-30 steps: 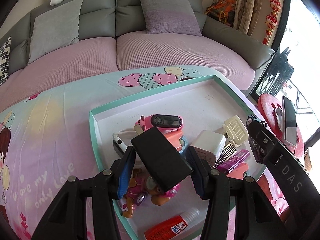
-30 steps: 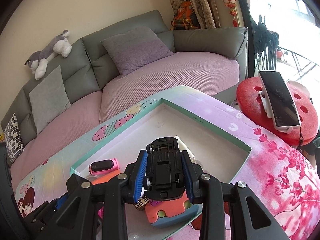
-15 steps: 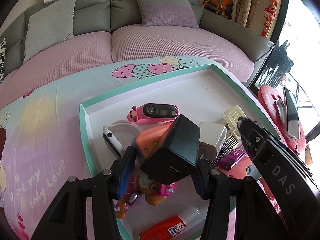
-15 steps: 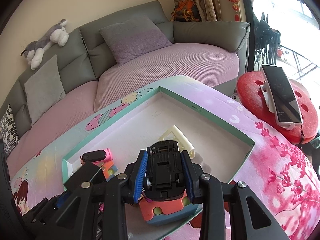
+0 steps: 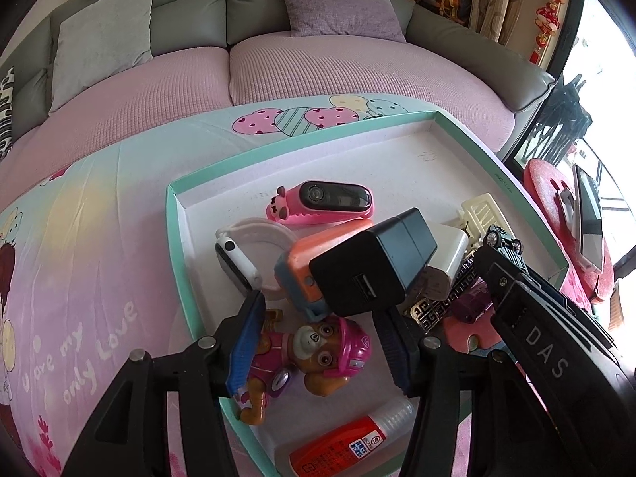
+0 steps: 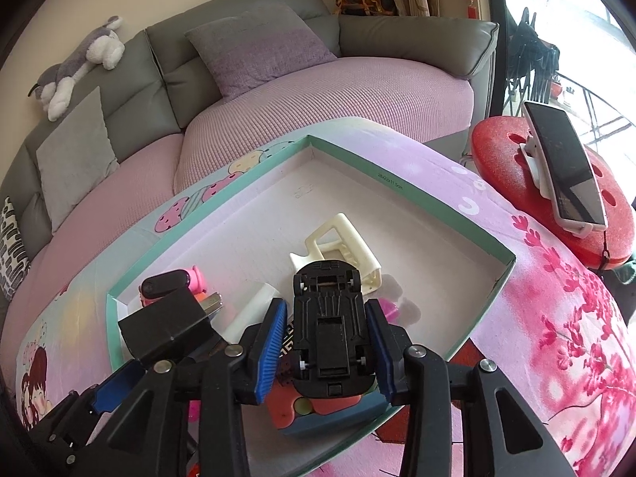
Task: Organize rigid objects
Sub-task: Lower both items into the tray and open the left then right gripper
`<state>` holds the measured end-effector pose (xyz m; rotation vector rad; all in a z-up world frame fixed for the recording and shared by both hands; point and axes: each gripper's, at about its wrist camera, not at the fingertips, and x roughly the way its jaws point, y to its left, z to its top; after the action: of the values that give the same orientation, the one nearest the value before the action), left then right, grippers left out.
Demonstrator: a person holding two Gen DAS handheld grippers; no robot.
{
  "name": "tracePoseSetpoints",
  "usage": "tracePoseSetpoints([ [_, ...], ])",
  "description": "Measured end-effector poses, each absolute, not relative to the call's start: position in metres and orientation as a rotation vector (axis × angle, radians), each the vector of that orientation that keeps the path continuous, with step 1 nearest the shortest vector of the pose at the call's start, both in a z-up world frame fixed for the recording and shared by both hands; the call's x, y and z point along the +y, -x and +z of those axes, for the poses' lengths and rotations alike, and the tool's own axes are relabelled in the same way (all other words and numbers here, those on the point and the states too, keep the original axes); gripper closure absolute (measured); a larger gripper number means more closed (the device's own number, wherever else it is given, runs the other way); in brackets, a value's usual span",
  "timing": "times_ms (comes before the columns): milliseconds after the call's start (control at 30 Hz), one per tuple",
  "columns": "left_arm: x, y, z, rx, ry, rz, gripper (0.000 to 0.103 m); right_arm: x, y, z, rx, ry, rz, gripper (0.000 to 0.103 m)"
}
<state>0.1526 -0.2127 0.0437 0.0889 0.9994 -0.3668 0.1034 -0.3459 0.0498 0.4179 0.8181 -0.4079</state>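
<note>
Upturned black plastic toy car (image 6: pixel 332 330), a light, stiff shell best pinched across its flat flanks, lies over the clutter in the teal-rimmed cardboard tray (image 6: pixel 401 189) between the opening, clear pads of the right gripper (image 6: pixel 330 351); left gripper (image 5: pixel 318 342) likewise opening off the black cube charger (image 5: pixel 373 264).

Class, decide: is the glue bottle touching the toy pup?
Apart. The left wrist view shows bare box floor between the glue bottle and the toy pup.
</note>
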Motion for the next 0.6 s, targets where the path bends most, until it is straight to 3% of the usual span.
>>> tracePoseSetpoints([
  [67,-0.211,-0.153,0.045,0.999,-0.091,-0.361,0.041,-0.346,-0.103,0.050,0.817,-0.418,-0.405,0.045],
  [467,-0.198,-0.147,0.054,0.990,-0.099,-0.328,0.040,-0.339,-0.105,0.052,0.811,-0.403,-0.372,0.031],
  [600,-0.187,-0.145,0.059,0.980,-0.104,-0.306,0.027,-0.337,-0.106,0.053,0.812,-0.402,-0.366,0.029],
])
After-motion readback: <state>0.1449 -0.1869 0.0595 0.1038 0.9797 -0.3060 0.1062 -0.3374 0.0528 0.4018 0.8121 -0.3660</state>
